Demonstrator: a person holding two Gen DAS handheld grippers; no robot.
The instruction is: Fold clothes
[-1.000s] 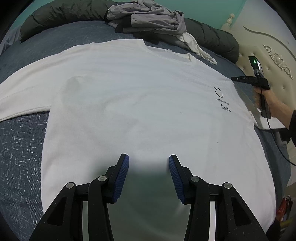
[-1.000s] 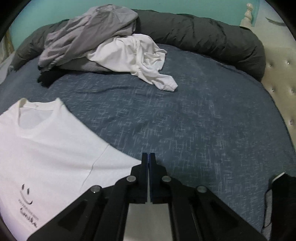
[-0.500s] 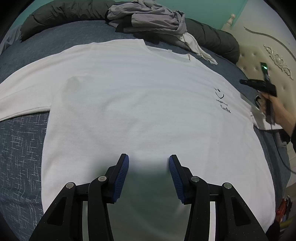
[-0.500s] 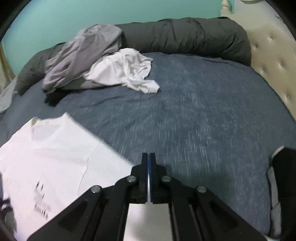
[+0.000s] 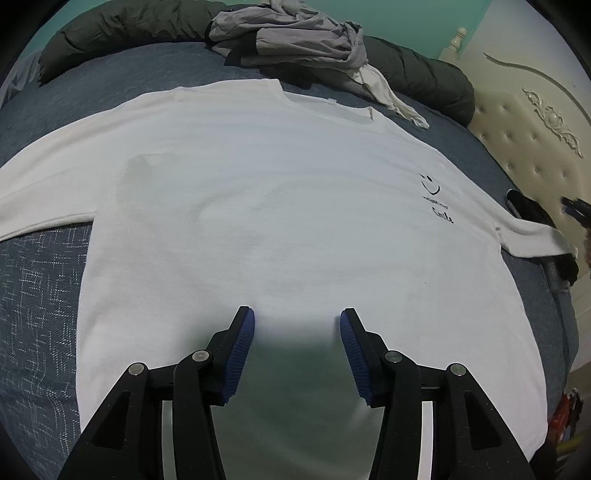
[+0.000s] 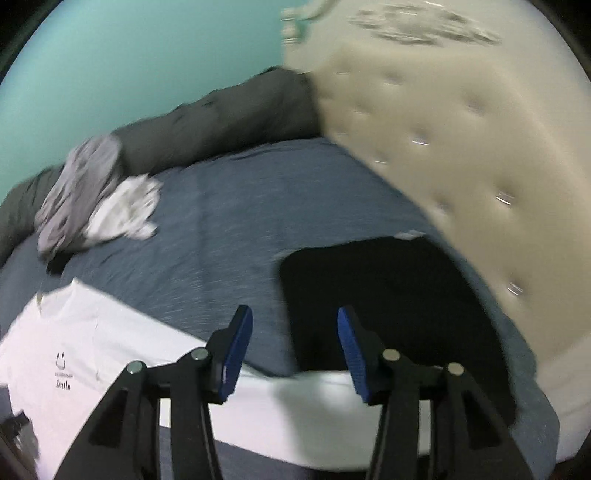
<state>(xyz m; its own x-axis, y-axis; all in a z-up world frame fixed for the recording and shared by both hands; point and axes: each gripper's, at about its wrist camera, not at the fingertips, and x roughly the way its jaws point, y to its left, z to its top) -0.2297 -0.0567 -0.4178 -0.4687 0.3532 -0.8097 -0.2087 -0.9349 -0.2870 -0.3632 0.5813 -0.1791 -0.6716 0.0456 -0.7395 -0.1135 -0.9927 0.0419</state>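
White cotton fills your left-wrist view: the T-shirt lies face up and flat on the blue bed, its left sleeve stretched out toward nine o'clock, collar at twelve, small smile print at three. That spread looks deliberate, since a smoothed shirt gives clean fold lines. At twelve o'clock beyond the collar sits the pile of unfolded clothes against the dark rolled duvet, kept well apart from the shirt so the working area is free.

Your left gripper hovers over the lower middle of the shirt, near the hem, its jaws about half open and widening slightly, with nothing between them; the pads do not pinch the cloth.

Further right, in the blurred right-wrist view, your right gripper has its jaws opening, roughly half apart, and empty. The shirt's right sleeve lies flat across six o'clock beneath it, free of the pads. A black garment rests at three o'clock beside the padded cream headboard.

Both sleeves laid out, you seem ready for the first fold; no fold is made yet.
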